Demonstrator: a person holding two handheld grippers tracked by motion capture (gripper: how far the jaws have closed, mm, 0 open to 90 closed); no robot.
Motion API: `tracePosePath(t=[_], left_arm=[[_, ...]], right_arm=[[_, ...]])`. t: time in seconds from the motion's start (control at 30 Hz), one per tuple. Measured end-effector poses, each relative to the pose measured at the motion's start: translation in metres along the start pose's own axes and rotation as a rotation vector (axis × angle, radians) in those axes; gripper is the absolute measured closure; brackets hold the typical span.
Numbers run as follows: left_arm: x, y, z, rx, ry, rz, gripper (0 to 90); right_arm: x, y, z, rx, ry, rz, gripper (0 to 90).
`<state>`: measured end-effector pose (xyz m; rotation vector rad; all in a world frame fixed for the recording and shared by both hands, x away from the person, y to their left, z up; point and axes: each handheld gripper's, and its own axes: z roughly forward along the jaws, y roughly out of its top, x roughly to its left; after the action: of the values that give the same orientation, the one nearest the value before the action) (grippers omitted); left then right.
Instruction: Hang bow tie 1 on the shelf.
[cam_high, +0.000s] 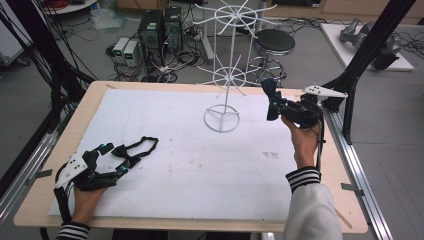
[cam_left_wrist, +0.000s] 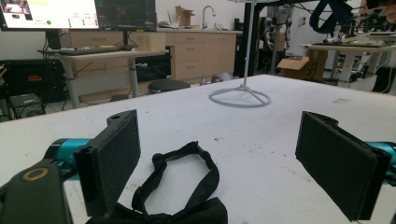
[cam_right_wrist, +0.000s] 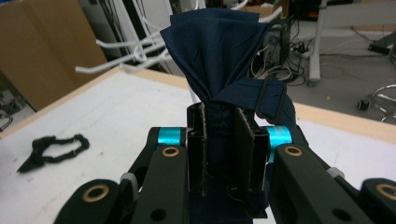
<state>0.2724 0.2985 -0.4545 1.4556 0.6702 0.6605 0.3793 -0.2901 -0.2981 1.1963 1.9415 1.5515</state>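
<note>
Table (cam_high: 60, 165): pale wooden top covered by a white sheet (cam_high: 200, 165). On the sheet: black bow tie (cam_high: 131, 152) with strap, near left; white wire rack (cam_high: 222, 118), round base, far centre.

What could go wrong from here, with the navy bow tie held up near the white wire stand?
1. The right gripper pinches the navy bow tie only at its knot, so the tie's loose strap could snag a prong of the white wire stand on approach.
2. The stand looks light on its thin ring base; a nudge might tip it.
3. The black bow tie lies between the open jaws of the left gripper, and its strap could catch if that hand shifts.
</note>
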Motion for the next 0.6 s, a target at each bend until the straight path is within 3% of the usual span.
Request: tracePosePath(t=[0.2,0.6], left_arm=[[0.0,0.0,0.0,-0.001,0.0,0.001,14.3],[0.0,0.0,0.0,-0.001,0.001,0.002,14.3]], right_arm=[[0.0,0.006,0.001,-0.017,-0.001,0.009,76.5],[0.003,0.021,0.011,-0.023,0.004,-0.03,76.5]])
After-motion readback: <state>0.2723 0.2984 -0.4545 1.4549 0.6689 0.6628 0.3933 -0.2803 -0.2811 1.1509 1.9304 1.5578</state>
